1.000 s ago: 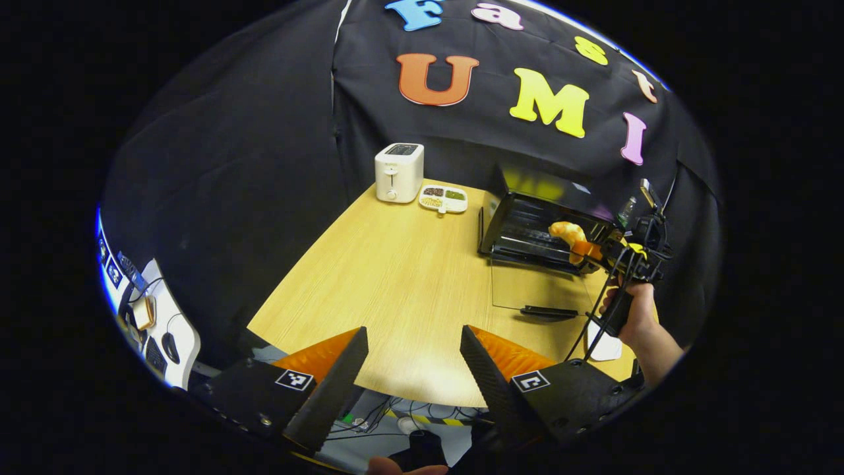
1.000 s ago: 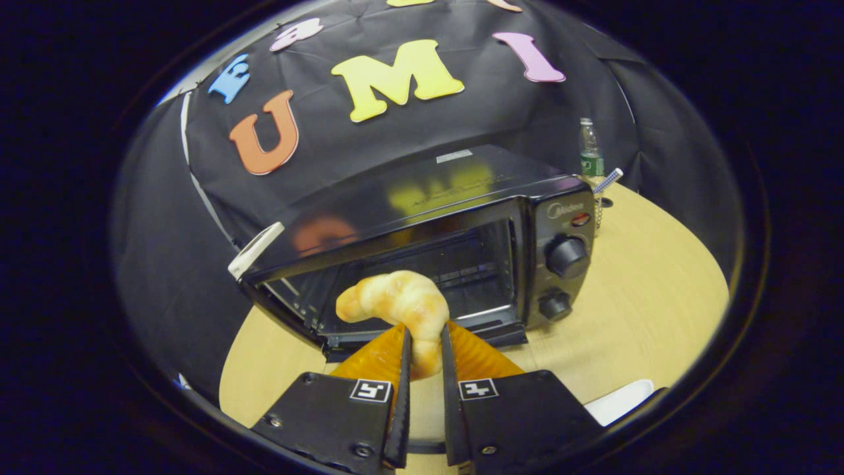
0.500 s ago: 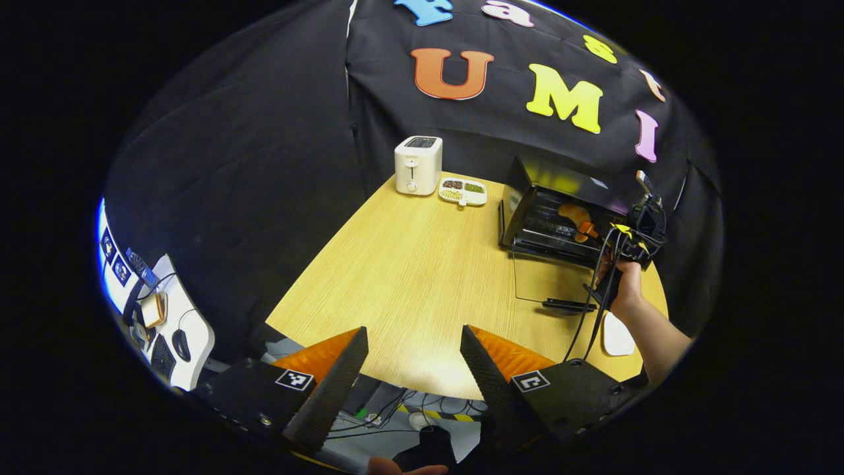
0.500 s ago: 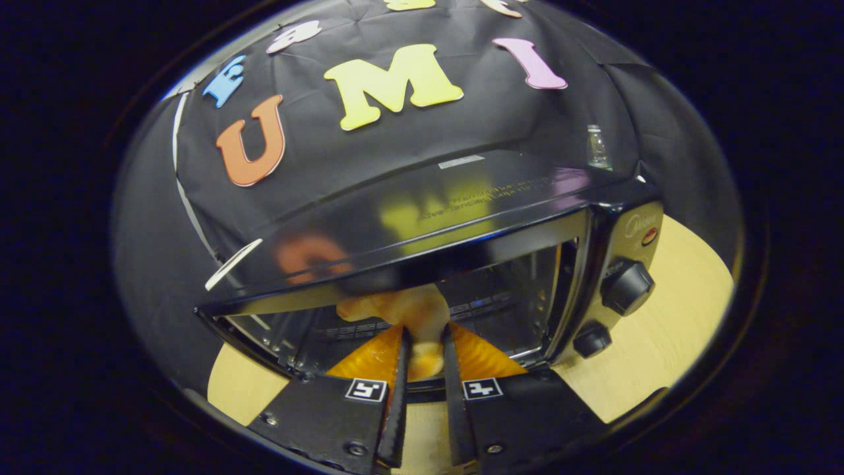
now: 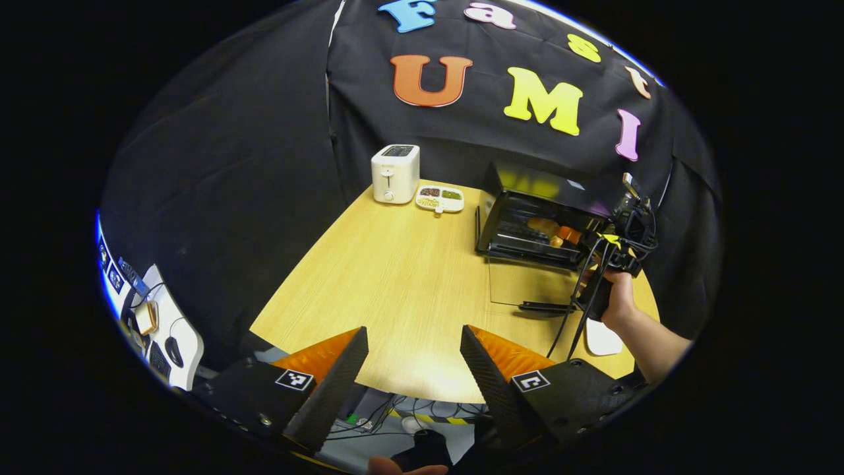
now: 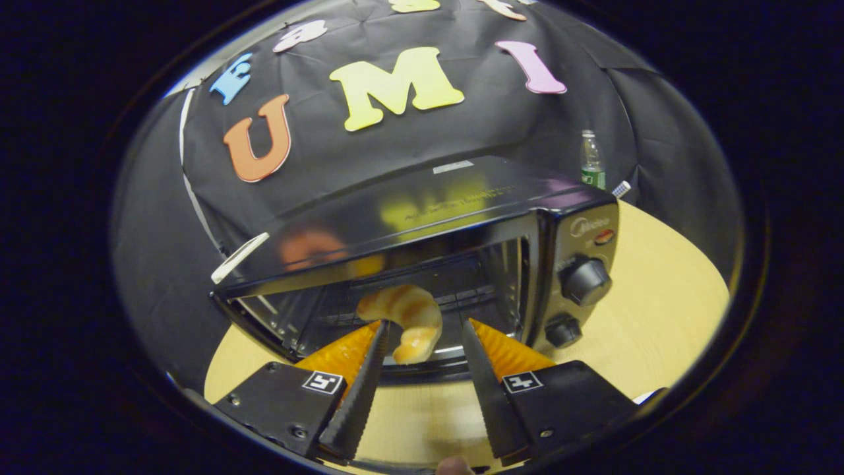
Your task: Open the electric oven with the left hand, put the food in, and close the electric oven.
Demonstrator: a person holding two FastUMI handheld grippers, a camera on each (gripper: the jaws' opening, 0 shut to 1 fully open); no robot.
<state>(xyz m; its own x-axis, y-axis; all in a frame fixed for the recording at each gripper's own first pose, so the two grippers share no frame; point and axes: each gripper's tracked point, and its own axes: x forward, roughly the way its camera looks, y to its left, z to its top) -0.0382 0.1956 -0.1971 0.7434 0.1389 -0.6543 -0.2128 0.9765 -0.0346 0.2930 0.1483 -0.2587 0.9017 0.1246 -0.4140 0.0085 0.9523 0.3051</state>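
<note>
A: Right gripper view check. Croissant (image 6: 405,320) lying on rack inside electric oven (image 6: 461,218), at 12 o'clock from right gripper (image 6: 418,376). Jaws released, spread wide, gripping nothing.

B: Left gripper (image 5: 412,369)?

A: Jaws spread, empty, well apart from oven door (image 5: 527,280), folded flat at 1 o'clock.

B: Risks?

A: Croissant end near front edge of rack; possible snag or pinch on door closure. Possible drag-out if right fingers clip it on withdrawal.

B: Containers?

A: Divided dish (image 5: 440,198) beside toaster (image 5: 395,173), holding small grains, each compartment separate.
</note>
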